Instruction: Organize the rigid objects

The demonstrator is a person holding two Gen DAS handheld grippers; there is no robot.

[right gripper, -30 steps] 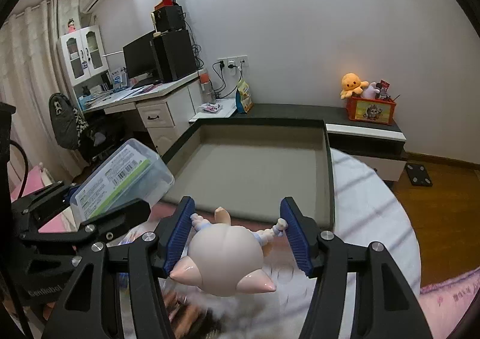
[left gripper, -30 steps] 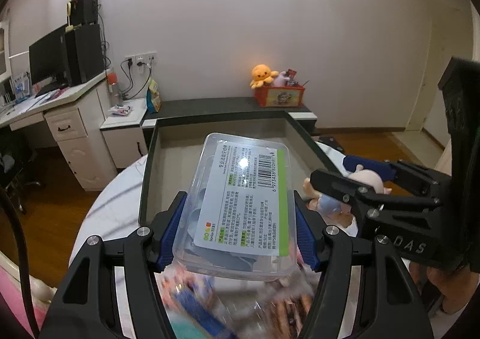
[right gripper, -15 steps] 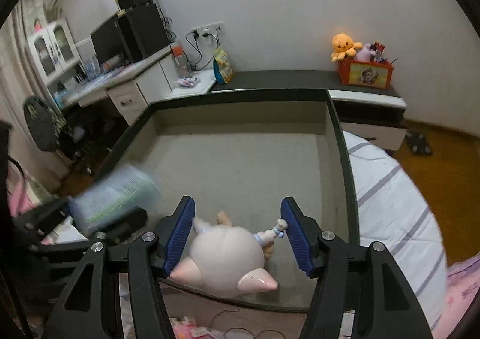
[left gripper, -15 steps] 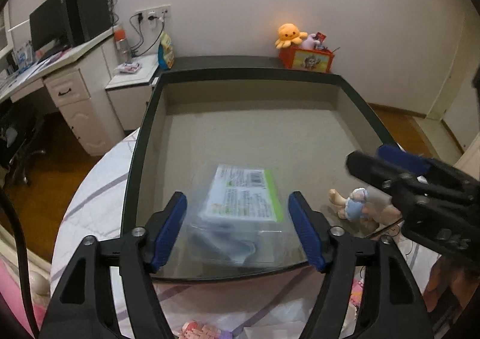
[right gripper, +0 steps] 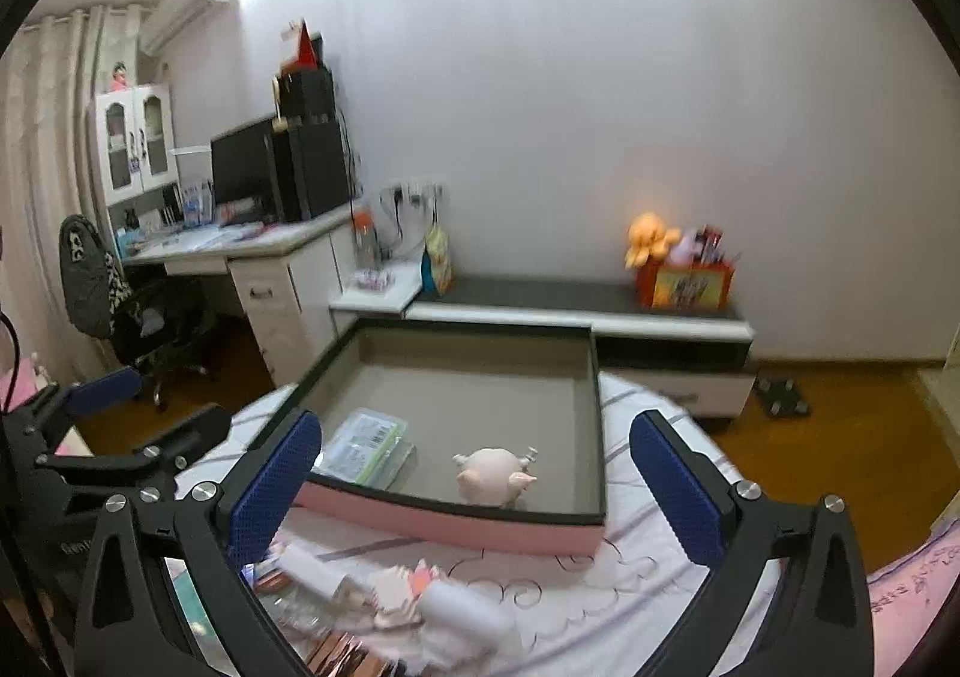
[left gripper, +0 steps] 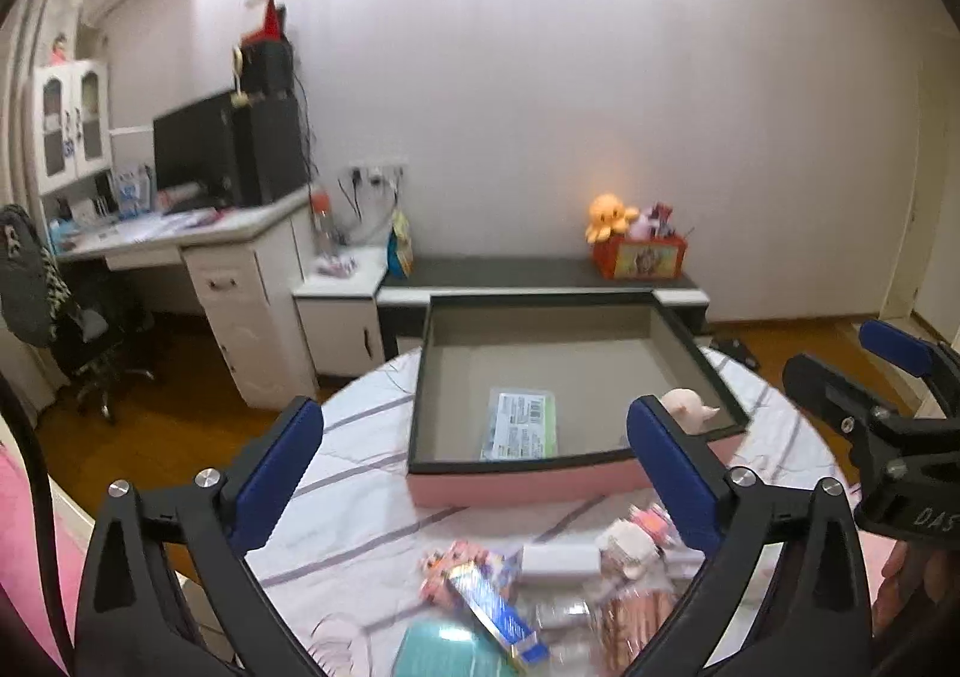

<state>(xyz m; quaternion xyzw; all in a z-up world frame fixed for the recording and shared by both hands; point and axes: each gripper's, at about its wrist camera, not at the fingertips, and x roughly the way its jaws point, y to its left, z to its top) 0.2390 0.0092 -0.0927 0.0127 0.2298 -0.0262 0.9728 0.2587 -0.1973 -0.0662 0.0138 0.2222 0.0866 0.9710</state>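
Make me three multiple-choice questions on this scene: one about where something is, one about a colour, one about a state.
1. Where is the pig figure?
A. inside the tray
B. on the desk
C. in the right gripper

2. What colour is the tray's outer wall?
A. green
B. pink
C. white

3. How does the clear plastic box lie?
A. flat, label up
B. on end
C. upside down on the pig

Answers: 1 A, it sits on the tray floor near the front wall. 2 B, the near wall shows pink. 3 A, its barcode label faces up.
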